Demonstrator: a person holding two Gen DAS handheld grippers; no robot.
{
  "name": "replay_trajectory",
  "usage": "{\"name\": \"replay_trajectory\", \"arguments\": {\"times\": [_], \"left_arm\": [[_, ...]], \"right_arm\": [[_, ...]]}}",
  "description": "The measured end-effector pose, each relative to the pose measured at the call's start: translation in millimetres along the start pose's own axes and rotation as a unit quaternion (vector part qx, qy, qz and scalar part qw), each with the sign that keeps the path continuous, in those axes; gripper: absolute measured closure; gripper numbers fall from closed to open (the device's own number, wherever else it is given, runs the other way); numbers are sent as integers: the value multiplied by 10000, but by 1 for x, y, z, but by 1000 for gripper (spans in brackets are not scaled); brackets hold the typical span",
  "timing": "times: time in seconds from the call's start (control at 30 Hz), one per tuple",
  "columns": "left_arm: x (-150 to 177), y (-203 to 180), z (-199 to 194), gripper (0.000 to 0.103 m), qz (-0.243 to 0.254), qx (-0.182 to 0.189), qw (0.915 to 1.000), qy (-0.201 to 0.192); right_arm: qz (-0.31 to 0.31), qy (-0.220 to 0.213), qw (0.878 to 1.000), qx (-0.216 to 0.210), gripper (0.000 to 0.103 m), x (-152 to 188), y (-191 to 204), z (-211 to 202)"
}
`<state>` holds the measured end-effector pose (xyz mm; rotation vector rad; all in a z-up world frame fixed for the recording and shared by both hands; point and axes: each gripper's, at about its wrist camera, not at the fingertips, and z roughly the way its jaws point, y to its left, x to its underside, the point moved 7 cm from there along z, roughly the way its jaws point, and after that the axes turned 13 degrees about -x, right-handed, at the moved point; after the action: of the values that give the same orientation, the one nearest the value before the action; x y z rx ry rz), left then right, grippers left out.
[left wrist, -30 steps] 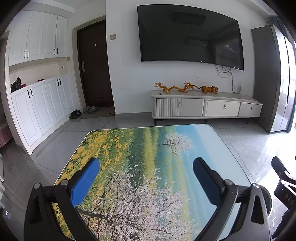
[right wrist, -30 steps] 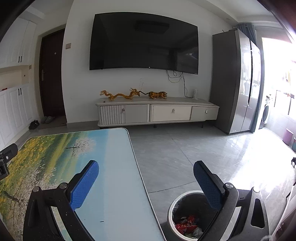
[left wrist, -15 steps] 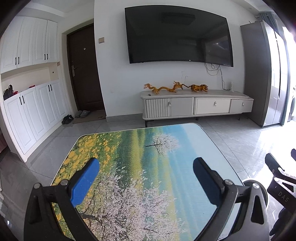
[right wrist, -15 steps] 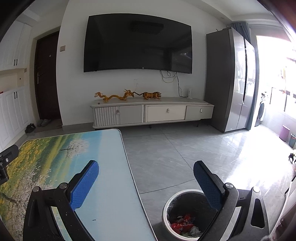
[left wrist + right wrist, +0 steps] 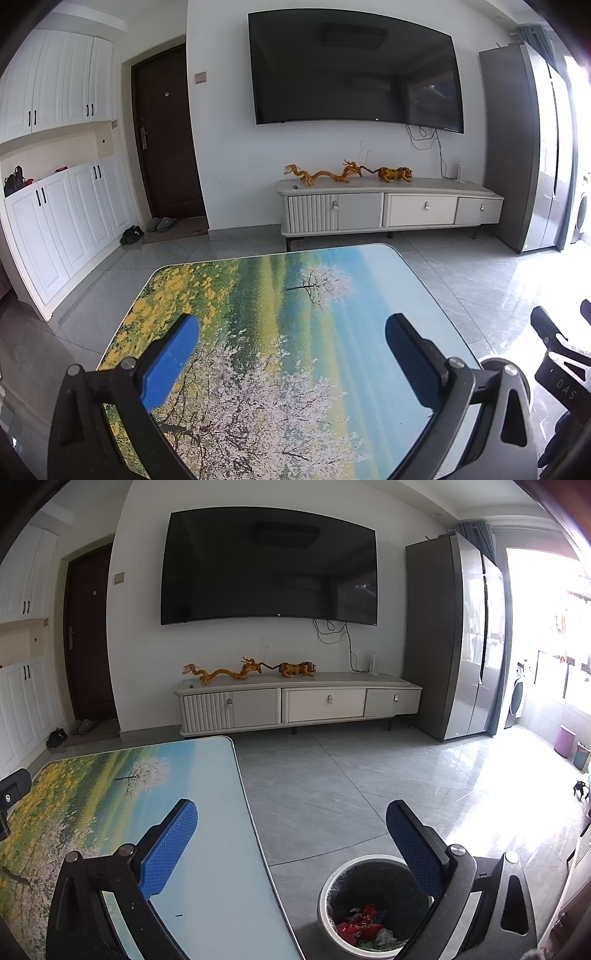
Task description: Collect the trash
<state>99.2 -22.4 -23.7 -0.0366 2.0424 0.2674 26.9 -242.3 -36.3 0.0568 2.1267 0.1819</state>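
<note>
Hovering over the desk [image 5: 295, 314], left claw [image 5: 291, 354] has both blue pads spread wide with nothing between them. Left wrist view: desk surface shows only its printed landscape, no loose trash visible on it. Right edge of frame shows part of the other tool, and just behind the left claw's right finger a pale curved rim, probably the bin, mostly hidden.

Right wrist view: right claw [image 5: 291, 838] also spread wide, empty. Trash bin [image 5: 332, 886] sits on the floor at lower centre-right of frame, just beside the desk's right edge, directly below and partly behind the right finger [image 5: 413, 853]. Trash [image 5: 360, 925], red wrappers and pale scraps, already lies in the bottom of the bin. Scraps are crumpled, so no long axis or pointing direction can be told; bin is round, upright, mouth facing up.

Judgement: right claw is the nearer one to the bin; left is over mid-desk, further away. A tiny dark speck [image 5: 178, 915] on the desk at lower left is too small to identify. Collection looks done or nearly so.
</note>
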Motion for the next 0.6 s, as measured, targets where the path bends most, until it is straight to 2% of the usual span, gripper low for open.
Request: {"name": "replay_trajectory", "arguments": {"times": [0.6], "left_arm": [[0, 1, -2, 1, -30, 6, 10000, 21]], "right_arm": [[-2, -16, 10000, 6, 0, 0, 0, 0]]}}
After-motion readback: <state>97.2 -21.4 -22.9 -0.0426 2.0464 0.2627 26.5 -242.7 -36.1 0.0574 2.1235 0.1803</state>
